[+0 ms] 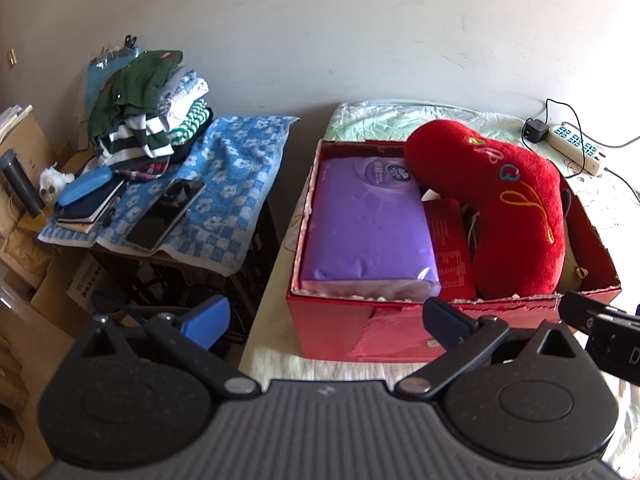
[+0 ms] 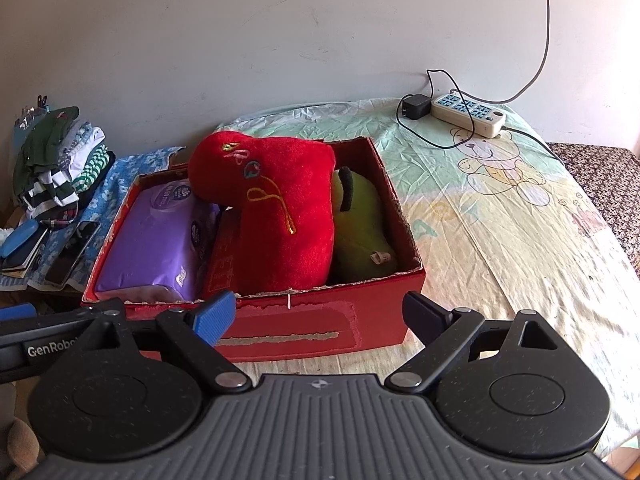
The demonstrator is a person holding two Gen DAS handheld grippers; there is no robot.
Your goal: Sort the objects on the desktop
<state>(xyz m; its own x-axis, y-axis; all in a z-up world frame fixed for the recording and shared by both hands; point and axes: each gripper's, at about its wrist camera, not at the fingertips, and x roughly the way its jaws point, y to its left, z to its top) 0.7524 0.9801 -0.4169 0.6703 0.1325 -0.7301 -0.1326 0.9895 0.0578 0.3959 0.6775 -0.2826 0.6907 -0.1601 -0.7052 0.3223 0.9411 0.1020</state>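
left gripper (image 1: 326,318): wide apart, holding nothing | right gripper (image 2: 318,318): wide apart, holding nothing | red box (image 2: 304,330): on the table, just ahead of both | inside: purple tissue pack (image 2: 154,236) left, red plush (image 2: 280,208) middle, green plush (image 2: 360,228) right

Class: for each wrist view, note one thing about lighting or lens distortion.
Left wrist view: sunlight washes out the power strip at far right, and the fisheye darkens the corners. Right wrist view: the red box is evenly lit, while the table edge curves from distortion.
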